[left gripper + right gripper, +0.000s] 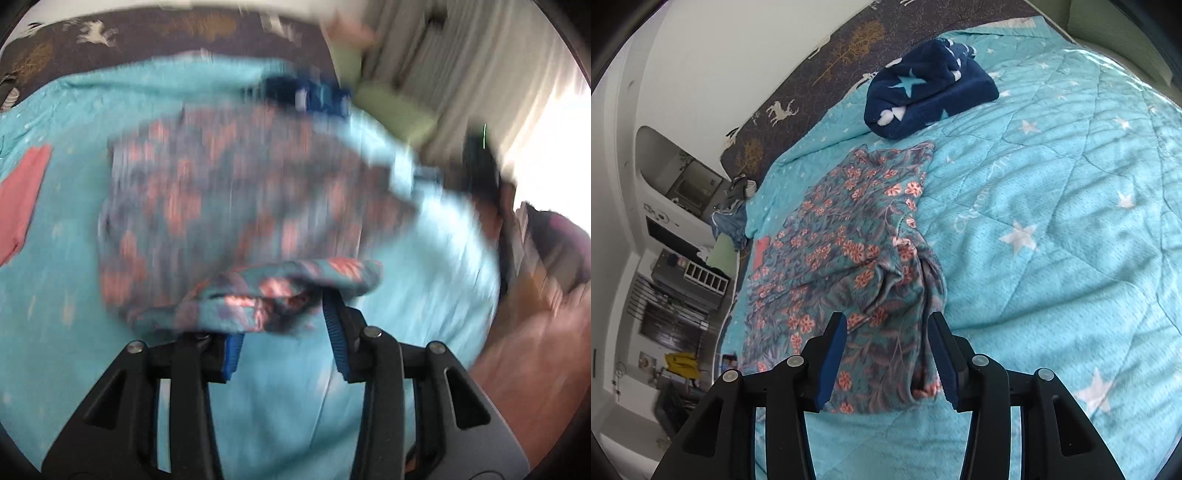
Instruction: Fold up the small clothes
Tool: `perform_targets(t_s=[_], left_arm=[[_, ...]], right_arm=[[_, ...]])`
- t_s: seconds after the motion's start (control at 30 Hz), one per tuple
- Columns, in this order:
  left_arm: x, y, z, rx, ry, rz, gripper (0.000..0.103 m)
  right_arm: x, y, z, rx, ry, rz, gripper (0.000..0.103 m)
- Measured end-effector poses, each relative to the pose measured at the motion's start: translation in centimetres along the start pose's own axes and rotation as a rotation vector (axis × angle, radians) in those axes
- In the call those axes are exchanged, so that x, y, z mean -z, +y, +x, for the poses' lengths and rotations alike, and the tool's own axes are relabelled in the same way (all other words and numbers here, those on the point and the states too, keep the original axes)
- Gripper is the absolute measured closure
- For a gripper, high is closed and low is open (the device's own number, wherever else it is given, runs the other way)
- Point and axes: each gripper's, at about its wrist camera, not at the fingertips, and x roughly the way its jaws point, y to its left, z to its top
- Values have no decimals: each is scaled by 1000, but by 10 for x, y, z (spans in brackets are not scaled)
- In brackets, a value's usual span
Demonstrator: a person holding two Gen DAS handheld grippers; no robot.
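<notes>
A floral garment, teal-grey with coral flowers (849, 243), lies spread on the turquoise star quilt (1052, 221). In the left wrist view the same garment (221, 199) is blurred, and a bunched edge of it (280, 291) drapes over the tips of my left gripper (280, 314), whose jaws stand apart. My right gripper (888, 325) is open just above the garment's crumpled near corner, a finger on each side of the folds, not closed on the cloth.
A folded navy star blanket (931, 88) sits at the far side of the bed. A pink cloth (22, 199) lies left on the quilt. A dark patterned sheet (798, 99) borders the quilt; shelves and furniture (683, 258) stand beyond the bed edge.
</notes>
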Motion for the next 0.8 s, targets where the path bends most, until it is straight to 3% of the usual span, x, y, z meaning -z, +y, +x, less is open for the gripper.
perform_targets(t_s=[0.07, 0.13, 0.2, 0.23, 0.27, 0.37, 0.57, 0.67, 0.8], left_arm=[[-28, 21, -2, -10, -104, -113, 58], [-49, 62, 1, -70, -203, -308, 51], [-57, 95, 11, -262, -200, -432, 52], [-56, 102, 16, -338, -173, -430, 52], [-53, 104, 18, -350, -162, -421, 52], [-34, 101, 24, -287, -106, -375, 52], [-21, 101, 33, -329, -22, -294, 51], [-26, 99, 41, -324, -7, -250, 50], [-43, 101, 63, -366, 44, -182, 50]], right_arm=[[2, -3, -2, 0, -8, 15, 54], [3, -5, -3, -1, -11, 31, 53], [6, -4, -3, 3, -10, 25, 52], [8, -2, -3, 15, -8, 11, 52], [9, 1, -3, 37, -7, -11, 52], [12, 6, -1, 109, -1, -80, 49], [9, 12, 21, 267, 37, -198, 48], [11, 29, 34, 381, 45, -357, 48], [13, 46, 48, 454, 47, -533, 48]])
